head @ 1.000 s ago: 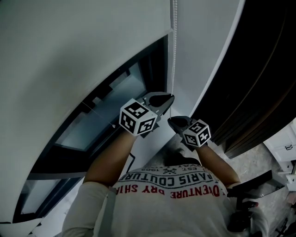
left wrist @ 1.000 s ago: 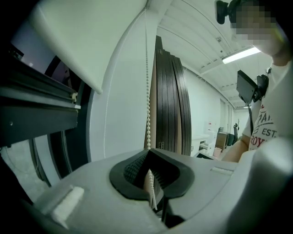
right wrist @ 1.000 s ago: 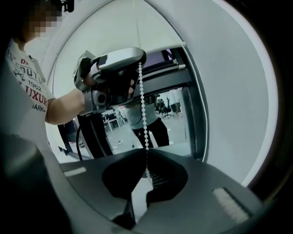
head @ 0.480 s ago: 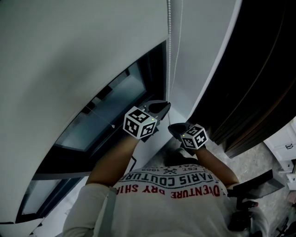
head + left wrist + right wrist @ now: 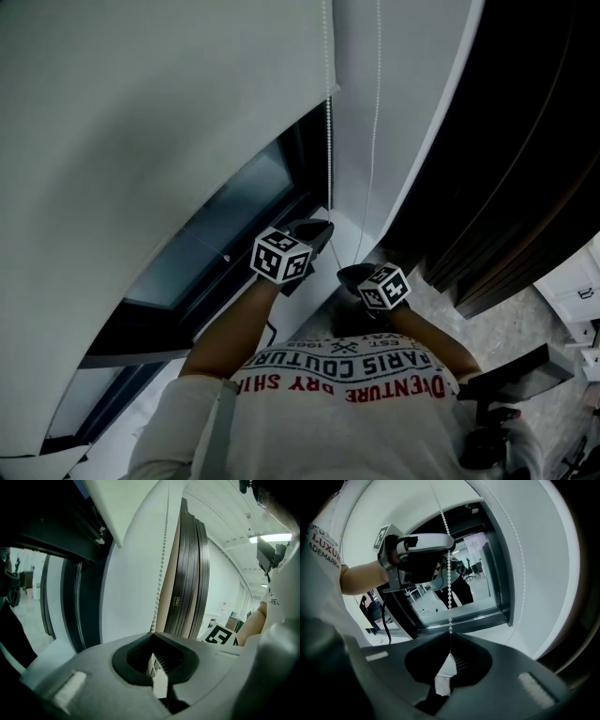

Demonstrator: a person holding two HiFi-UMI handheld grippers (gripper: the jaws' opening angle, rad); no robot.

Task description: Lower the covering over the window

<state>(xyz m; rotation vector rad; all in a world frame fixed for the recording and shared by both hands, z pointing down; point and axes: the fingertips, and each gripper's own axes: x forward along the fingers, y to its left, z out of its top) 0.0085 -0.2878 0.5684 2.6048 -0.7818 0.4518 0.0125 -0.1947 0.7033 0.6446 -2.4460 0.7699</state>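
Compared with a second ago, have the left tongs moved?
Yes. The left tongs, shut on the bead chain, have dropped along the dark window frame.

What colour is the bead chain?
The bead chain is white, clearest in the right gripper view.

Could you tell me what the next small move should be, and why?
Probably open the left hand-held gripper and regrip the white bead chain higher: both it and the right hand-held gripper are shut on the chain low down, and the white roller blind leaves window glass uncovered.
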